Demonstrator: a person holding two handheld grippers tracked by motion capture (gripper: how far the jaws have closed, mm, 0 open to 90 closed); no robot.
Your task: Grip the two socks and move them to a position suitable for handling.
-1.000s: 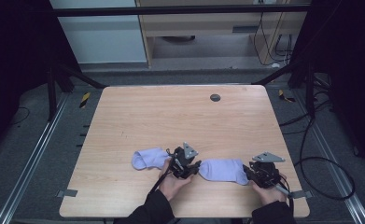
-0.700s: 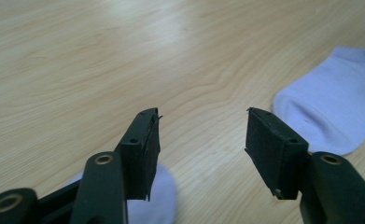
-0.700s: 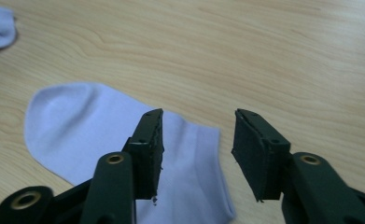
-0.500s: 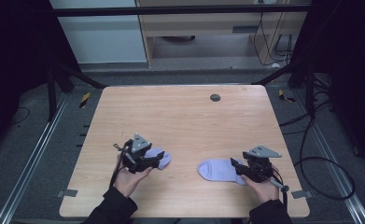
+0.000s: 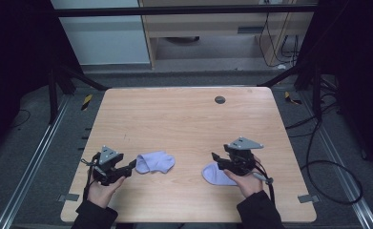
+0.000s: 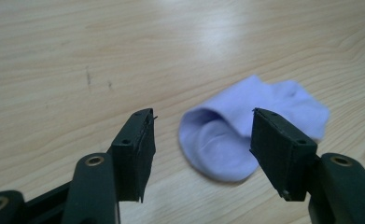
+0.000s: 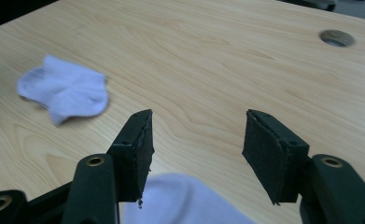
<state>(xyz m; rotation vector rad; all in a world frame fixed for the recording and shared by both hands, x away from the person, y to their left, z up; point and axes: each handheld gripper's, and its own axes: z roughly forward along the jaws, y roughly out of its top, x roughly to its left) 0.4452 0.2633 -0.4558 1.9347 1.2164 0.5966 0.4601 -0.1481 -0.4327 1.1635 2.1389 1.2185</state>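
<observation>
Two pale lilac socks lie flat on the wooden table. The left sock rests just in front of my left gripper, whose jaws stand open and hold nothing. In the left gripper view that sock lies just beyond the open left gripper. The right sock lies partly under my right gripper, which is also open. In the right gripper view, the right sock shows below the spread jaws of the right gripper, and the left sock lies farther off.
A round cable hole sits near the table's far edge, also seen as the hole in the right gripper view. Black frame posts and cables stand around the table. Bare wood stretches across the far half.
The left gripper carried one sock leftward away from the other, let it go and drew back, now open. The right gripper moved forward and left over its sock.
</observation>
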